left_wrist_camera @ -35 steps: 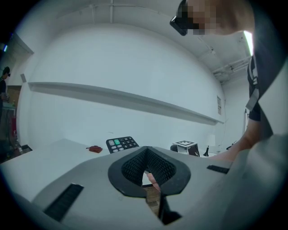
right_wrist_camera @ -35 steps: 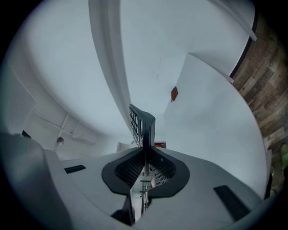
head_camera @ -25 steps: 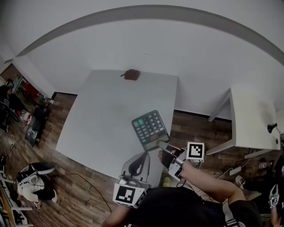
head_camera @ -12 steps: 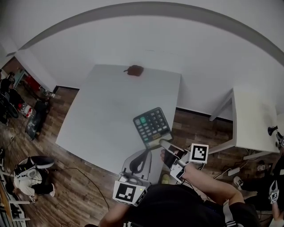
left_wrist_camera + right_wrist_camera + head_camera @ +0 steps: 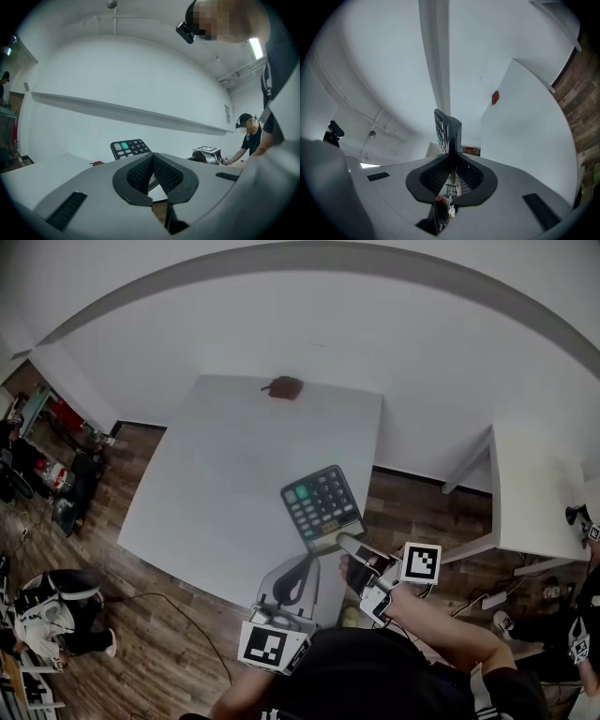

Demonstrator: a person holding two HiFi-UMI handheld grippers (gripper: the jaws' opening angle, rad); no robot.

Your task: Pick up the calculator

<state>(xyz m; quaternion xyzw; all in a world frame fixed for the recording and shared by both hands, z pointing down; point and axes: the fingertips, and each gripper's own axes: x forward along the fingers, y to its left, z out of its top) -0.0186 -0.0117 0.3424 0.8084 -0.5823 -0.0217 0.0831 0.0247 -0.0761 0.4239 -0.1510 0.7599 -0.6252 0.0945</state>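
The calculator (image 5: 322, 507) has its near end hidden inside the right gripper (image 5: 343, 545) (its keys are too small to read). At 12 o'clock on the table (image 5: 216, 484), a reddish-brown object (image 5: 283, 387) is too small to identify.

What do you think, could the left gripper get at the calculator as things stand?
Probably yes. The calculator, clamped in the right gripper, sits just ahead of the left gripper with nothing between them; the left's shut jaws would need to open first.
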